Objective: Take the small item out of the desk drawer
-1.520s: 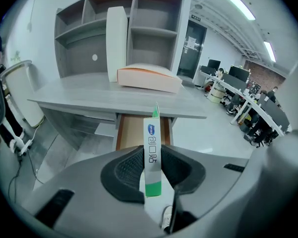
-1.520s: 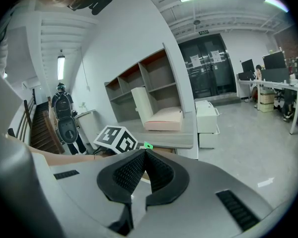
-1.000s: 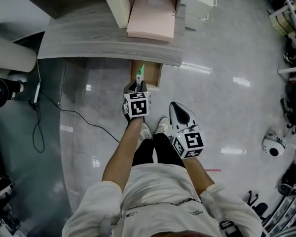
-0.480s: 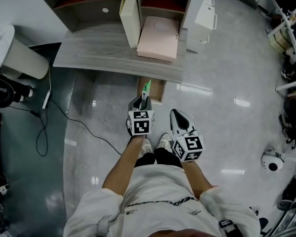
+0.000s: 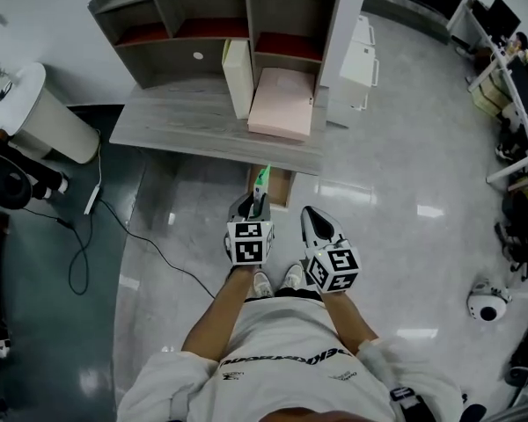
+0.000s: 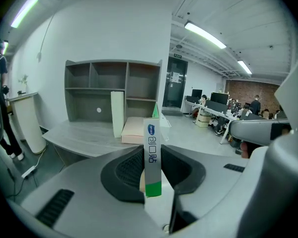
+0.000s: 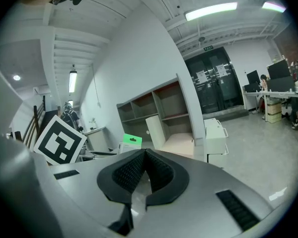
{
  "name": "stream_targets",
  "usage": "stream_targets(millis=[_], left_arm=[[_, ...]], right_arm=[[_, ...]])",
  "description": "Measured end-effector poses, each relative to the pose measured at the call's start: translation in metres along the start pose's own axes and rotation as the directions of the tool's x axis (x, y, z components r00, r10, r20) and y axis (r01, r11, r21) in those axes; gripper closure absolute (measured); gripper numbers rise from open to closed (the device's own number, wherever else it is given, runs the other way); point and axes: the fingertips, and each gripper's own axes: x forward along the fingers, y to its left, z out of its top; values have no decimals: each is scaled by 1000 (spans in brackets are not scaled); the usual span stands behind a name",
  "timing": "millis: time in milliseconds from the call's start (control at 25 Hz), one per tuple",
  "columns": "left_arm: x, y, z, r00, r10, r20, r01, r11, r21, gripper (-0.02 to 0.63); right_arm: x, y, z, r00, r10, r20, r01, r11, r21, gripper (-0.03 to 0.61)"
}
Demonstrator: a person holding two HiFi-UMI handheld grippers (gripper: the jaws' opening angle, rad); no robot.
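Observation:
The small item is a slim white box with a green end. My left gripper is shut on it and holds it upright above the floor, just in front of the open wooden drawer under the desk's front edge. In the left gripper view the box stands clamped between the dark pads. Beside it my right gripper is shut with nothing in it; in its own view the right gripper shows bare pads, with the box's green end to the left.
On the desk lie a pink flat box and an upright white box, with a shelf unit behind. A white cabinet stands right of the desk, a white bin to the left. A cable trails on the floor.
Both grippers have drawn back from the drawer toward the body, the left still holding the box. The view has pulled back, so more of the desk and shelves shows.

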Motion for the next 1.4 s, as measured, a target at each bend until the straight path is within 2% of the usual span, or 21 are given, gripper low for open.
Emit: stream_targets(millis=[400, 960, 1400], left_arm=[[-39, -13, 36, 996, -3, 84, 2, 1000, 17, 512], [-56, -16, 54, 989, 8, 150, -11, 1000, 21, 512], [-59, -19, 62, 982, 4, 188, -5, 1000, 6, 512]], right_arm=[[-11, 9, 34, 998, 25, 55, -23, 999, -42, 546], [-9, 11, 63, 992, 52, 114, -43, 996, -78, 546], [-5, 5, 69, 992, 46, 122, -36, 996, -81, 546]])
